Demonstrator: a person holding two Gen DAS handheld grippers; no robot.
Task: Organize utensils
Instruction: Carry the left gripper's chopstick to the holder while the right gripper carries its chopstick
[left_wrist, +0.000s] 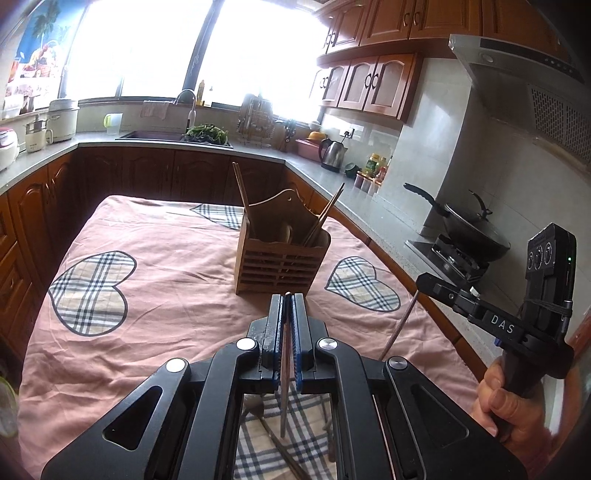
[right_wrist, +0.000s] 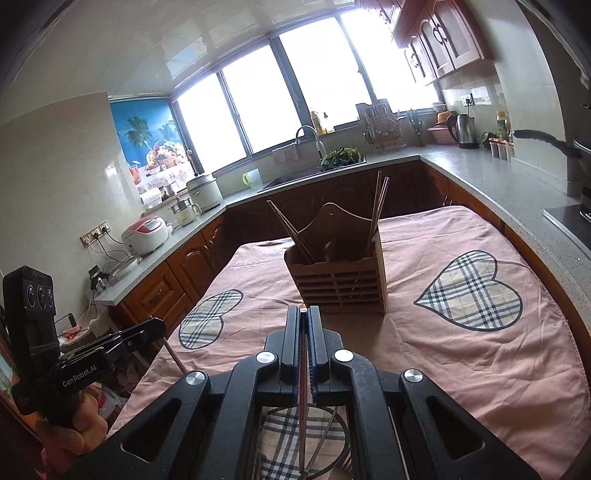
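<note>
two tongs (left_wrist: 287, 295) (right_wrist: 303, 310) each gripping one chopstick (left_wrist: 284, 387) (right_wrist: 302, 424) (vertical), one wooden holder (left_wrist: 282, 254)

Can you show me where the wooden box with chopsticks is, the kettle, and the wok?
wooden utensil holder (left_wrist: 282, 264), left wrist view, slatted front wall
kettle (left_wrist: 333, 155), left wrist view, steel body
wok (left_wrist: 476, 236), left wrist view, dark side

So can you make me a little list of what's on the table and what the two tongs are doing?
left tongs: shut on a chopstick
right tongs: shut on a second chopstick
wooden holder: upright on the pink cloth, ahead of both tongs
in the holder: chopsticks leaning out at both ends
under the tongs: more utensils lying on the cloth
</note>
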